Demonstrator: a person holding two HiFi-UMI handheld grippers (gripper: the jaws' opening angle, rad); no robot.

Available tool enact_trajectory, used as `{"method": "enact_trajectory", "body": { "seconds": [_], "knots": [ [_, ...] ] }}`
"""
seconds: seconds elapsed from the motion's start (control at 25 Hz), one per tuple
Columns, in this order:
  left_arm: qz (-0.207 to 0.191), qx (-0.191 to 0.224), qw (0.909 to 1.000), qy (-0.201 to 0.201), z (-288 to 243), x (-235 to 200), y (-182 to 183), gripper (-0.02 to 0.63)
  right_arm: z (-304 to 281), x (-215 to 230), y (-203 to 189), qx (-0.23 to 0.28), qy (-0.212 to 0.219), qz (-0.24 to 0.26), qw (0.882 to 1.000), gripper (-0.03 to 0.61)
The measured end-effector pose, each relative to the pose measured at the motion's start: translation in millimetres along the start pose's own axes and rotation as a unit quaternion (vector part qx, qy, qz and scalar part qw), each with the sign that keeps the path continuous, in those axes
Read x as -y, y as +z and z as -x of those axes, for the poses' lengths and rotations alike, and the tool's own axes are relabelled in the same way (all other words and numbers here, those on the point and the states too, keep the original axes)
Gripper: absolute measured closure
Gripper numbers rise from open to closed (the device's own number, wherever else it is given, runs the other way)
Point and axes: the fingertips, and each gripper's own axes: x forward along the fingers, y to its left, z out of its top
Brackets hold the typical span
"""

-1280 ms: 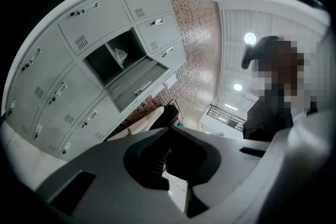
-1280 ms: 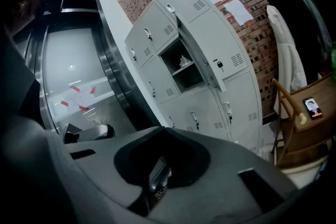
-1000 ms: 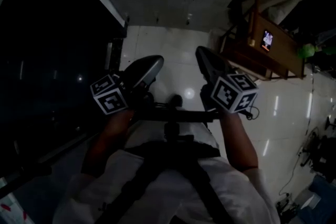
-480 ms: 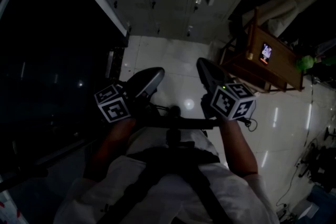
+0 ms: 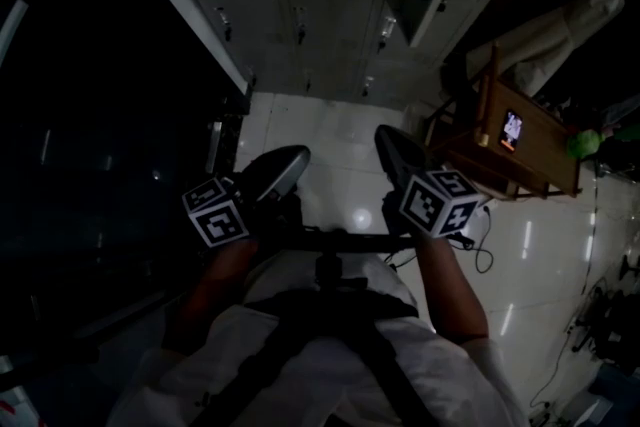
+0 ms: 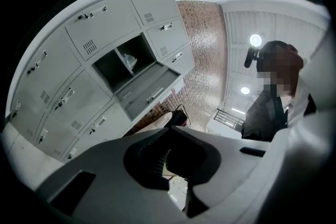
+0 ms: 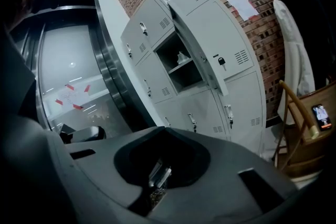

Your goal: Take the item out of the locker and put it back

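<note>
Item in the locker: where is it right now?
In the right gripper view, the pale item sits on the upper shelf of the open locker, above frame centre and left of the padlock.

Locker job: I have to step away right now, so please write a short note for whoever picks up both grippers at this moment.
Left gripper: jaws together, nothing held.
Right gripper: jaws together. A small shiny bit shows in the hollow behind them; I cannot tell what it is.
Locker: one door is open, and the pale item lies on the upper shelf inside. Both grippers are apart from the locker.
Done: door open.
Left: take the item out, then put it back.
</note>
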Motion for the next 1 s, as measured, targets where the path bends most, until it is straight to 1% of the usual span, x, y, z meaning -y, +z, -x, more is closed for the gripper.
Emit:
{"method": "enact_trajectory", "body": {
  "seconds": [0.12,0.52,0.76,1.0],
  "knots": [
    [0.003,-0.002,1.0000,-0.003,3,-20,20,0.614,-25,-2,6,0.001,-0.006,-0.004,1.000,0.566],
    [0.014,-0.025,0.9989,-0.036,-14,-89,104,0.614,-116,-3,51,0.003,-0.042,-0.004,0.999,0.566],
    [0.024,-0.042,0.9976,-0.049,-17,-120,140,0.614,-157,-1,69,0.005,-0.066,-0.008,0.998,0.566],
    [0.028,-0.051,0.9966,-0.058,-13,-146,169,0.614,-192,1,75,0.004,-0.083,-0.016,0.996,0.566]
  ]
}}
